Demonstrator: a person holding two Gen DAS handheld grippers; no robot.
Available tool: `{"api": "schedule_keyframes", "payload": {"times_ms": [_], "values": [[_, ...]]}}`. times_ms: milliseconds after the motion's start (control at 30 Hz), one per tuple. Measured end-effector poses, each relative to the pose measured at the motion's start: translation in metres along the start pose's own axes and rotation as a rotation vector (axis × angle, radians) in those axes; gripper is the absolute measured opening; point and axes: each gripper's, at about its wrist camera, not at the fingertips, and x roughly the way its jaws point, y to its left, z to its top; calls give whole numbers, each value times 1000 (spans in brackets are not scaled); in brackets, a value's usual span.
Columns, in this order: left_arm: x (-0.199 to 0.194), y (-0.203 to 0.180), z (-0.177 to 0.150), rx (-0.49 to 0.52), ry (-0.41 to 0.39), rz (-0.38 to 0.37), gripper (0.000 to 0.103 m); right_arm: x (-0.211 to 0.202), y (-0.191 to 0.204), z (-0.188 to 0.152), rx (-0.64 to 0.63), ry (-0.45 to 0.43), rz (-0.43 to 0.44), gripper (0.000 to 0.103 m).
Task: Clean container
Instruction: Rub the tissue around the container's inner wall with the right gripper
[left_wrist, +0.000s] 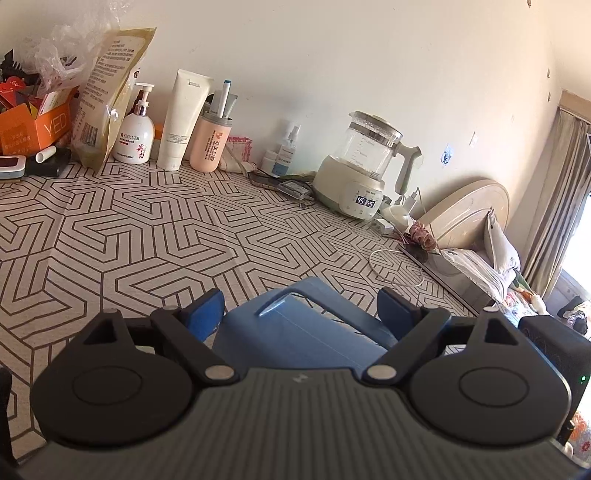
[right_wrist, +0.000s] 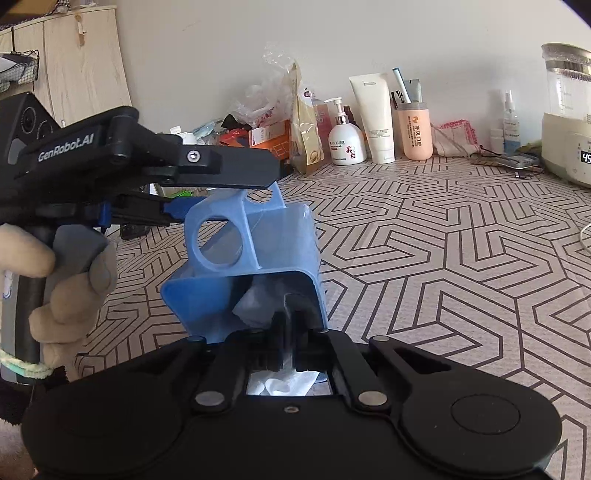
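A blue plastic container (left_wrist: 295, 332) is tipped on its side above the patterned table, and my left gripper (left_wrist: 301, 306) is shut on it, with a blue pad against each side. The right wrist view shows that left gripper (right_wrist: 229, 194) from the side, in a gloved hand (right_wrist: 55, 280), clamping the container (right_wrist: 288, 236) near its round hole. The container's mouth faces my right gripper (right_wrist: 290, 317). That gripper reaches into the mouth, shut on a crumpled white tissue (right_wrist: 255, 306). The container's far inside is hidden.
Along the wall stand a pump bottle (left_wrist: 133, 138), a white tube (left_wrist: 181, 122), a peach cup with pens (left_wrist: 210, 144), a spray bottle (left_wrist: 286, 151) and a glass kettle on its base (left_wrist: 364, 166). An orange box (left_wrist: 35, 125) sits at far left. A white cable (left_wrist: 397, 264) lies at right.
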Motion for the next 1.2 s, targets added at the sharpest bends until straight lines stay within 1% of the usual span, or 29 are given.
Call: {"api": "schedule_keyframes", "payload": {"times_ms": [167, 367, 467, 600, 700, 800, 833, 933, 1000, 1133, 1200], "values": [[-3, -1, -5, -35, -34, 16, 89, 6, -5, 3, 64, -2, -7, 1], [-3, -5, -8, -42, -59, 34, 90, 19, -6, 11, 162, 7, -7, 3], [-4, -3, -7, -53, -54, 36, 90, 22, -8, 14, 138, 26, 6, 3], [-5, -3, -9, -55, -61, 41, 90, 21, -14, 12, 169, 38, 67, 4], [-4, -5, -11, -55, -70, 54, 91, 23, -19, 10, 206, 52, 128, 5], [-1, -8, -12, -35, -79, 83, 92, 24, -18, 4, 241, 87, 247, 5], [0, -10, -13, -24, -83, 91, 92, 23, -17, 2, 245, 82, 252, 5], [1, -14, -14, -1, -91, 107, 92, 22, -13, 1, 221, 75, 240, 5], [1, -15, -14, 9, -93, 114, 92, 20, -5, 1, 169, 65, 205, 4], [-1, -16, -14, 22, -94, 106, 92, 16, 24, 0, 11, 38, 66, 4], [-1, -17, -14, 28, -96, 106, 92, 14, 38, -2, -64, 24, -27, 4]]}}
